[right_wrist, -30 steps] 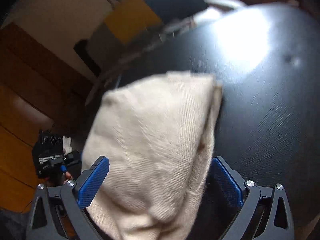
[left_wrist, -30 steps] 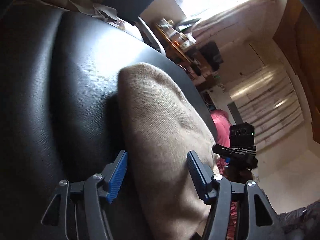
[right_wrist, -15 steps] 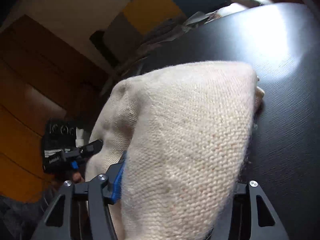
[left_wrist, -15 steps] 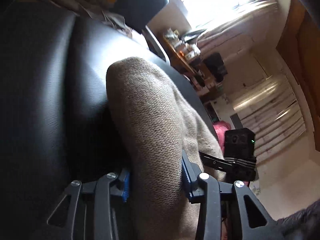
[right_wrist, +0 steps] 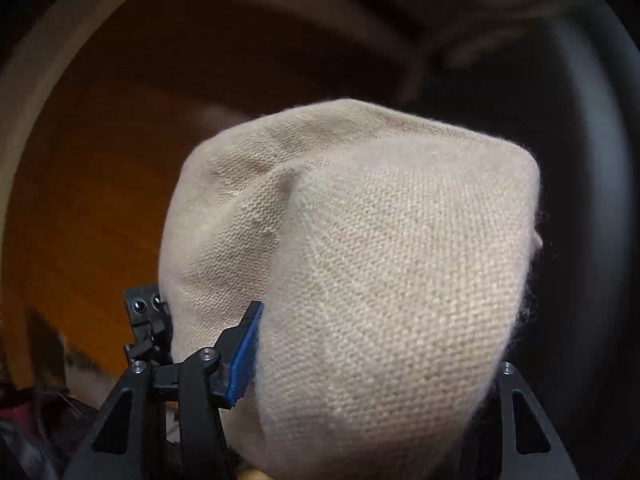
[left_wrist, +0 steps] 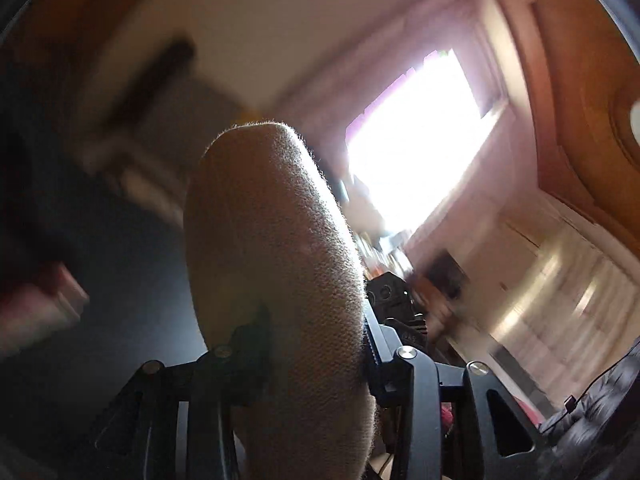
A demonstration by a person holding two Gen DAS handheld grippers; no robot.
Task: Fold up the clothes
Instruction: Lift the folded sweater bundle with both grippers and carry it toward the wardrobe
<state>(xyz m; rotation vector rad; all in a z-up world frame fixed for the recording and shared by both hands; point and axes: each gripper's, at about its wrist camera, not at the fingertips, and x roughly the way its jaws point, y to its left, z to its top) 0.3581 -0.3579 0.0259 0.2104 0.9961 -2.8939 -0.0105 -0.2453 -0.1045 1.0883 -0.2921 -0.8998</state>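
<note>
I have the beige knitted garment (left_wrist: pixel 276 264) clamped in both tools: my left gripper (left_wrist: pixel 308 344) pinches one bulky fold of it, the cloth filling the whole gap between the pads, and my right gripper (right_wrist: pixel 368 344) is pressed onto another thick bunch, with only its blue pad (right_wrist: pixel 245 354) showing at the edge of the knit. Both sets of jaws have just been closing, with the fabric between them. The garment stands up in front of each camera, lifted off the dark surface (right_wrist: pixel 592 208), so I judge this to be the carrying part of a fold: the edge is taken and raised, but laying it over and smoothing it down are not yet done. How many folds the knit already has I cannot tell, since it fills the view as a rounded wad. The bright window (left_wrist: pixel 416 140) and blurred room lie behind it. No basket, box or other container shows in either view.
</note>
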